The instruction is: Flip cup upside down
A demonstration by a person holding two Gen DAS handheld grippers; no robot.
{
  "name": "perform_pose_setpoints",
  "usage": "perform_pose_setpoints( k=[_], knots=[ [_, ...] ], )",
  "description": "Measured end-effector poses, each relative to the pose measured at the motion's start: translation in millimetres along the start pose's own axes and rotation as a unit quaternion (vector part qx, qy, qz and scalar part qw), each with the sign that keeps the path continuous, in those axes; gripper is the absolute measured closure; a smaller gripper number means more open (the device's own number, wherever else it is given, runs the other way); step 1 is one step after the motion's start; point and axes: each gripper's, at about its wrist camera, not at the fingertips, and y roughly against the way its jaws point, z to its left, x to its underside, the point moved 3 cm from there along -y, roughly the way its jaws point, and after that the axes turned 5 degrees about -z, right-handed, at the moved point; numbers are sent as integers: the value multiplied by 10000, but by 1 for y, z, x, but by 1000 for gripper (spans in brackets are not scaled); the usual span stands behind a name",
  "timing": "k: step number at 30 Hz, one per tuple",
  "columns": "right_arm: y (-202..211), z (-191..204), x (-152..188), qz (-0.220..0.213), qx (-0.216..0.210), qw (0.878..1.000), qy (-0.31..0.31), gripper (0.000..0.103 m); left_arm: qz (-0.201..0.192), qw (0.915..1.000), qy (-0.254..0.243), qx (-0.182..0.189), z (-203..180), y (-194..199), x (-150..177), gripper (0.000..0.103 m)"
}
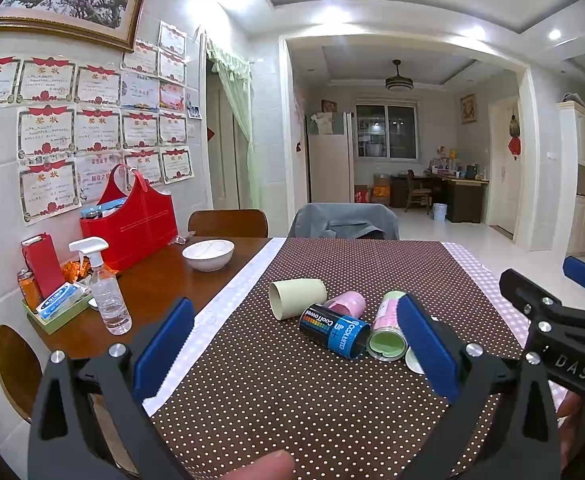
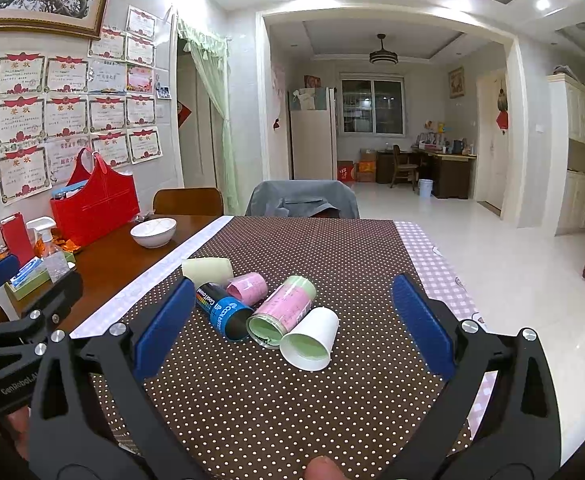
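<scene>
White cup [image 2: 309, 339] on side (mouth toward camera); between spread right claw [image 2: 292, 320] fingers.

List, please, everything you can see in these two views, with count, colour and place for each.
cups: five, on their sides, clustered mid-cloth; pale green, pink, black-blue printed, pink-green, white
tablecloth: one, brown with white dots, over the table
bowl: one, white, on bare wood at left
spray bottle: one, clear with white head, left edge
red bag: one, against the wall
certificates: many, red-trimmed, on the left wall
chair with grey cover: one, far side of the table
left tool: one, black with blue pads, open, empty
right tool: one, same, open, empty
</scene>
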Motion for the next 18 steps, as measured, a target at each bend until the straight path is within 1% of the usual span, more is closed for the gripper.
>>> perform_pose_setpoints(
  k=[18],
  knots=[
    [0, -6, -1, -24, 5, 10000, -2, 6, -22, 10000, -9, 14, 1, 1, 1, 4]
  ],
)
